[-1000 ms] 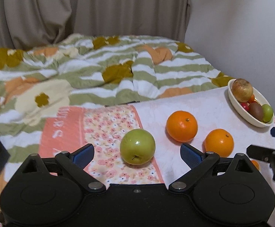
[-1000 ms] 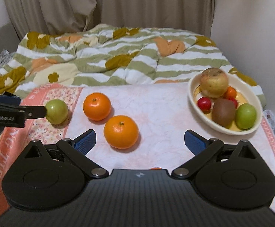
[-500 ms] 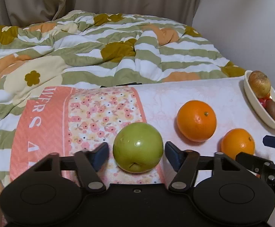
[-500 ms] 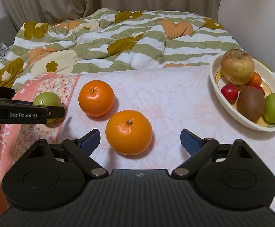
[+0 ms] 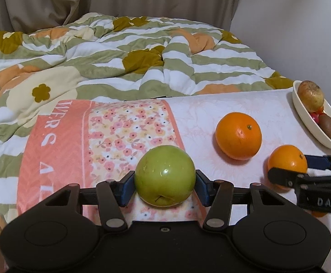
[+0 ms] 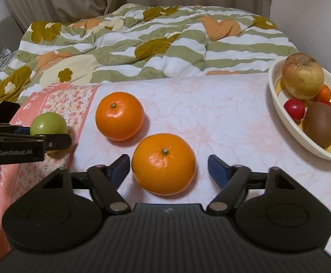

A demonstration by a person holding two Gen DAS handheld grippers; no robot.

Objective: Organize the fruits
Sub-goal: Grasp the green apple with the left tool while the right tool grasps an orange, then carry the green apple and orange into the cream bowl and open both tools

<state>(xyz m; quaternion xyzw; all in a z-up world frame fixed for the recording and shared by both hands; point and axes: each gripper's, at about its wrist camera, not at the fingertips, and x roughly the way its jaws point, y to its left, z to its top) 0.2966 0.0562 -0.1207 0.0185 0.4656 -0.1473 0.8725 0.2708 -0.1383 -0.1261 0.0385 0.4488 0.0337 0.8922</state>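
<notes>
In the left wrist view, the left gripper (image 5: 165, 187) is clamping the green apple (image 5: 164, 178) on the floral cloth (image 5: 129, 127), stem end facing the camera; "DAS" is showing on the right gripper (image 5: 288, 167). In the right wrist view, its fingers are sitting parted around the near orange (image 6: 163, 163), stem up, not touching it, while "GenRobot.AI" is showing on the other tool.

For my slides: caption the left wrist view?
Left gripper clamps green apple; two oranges wait.

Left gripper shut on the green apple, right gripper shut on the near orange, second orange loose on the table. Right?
Not quite. The right gripper is open: in the right wrist view its jaws straddle the near orange with gaps on both sides. The rest holds: the left gripper is shut on the green apple, and the second orange sits loose on the table.
</notes>
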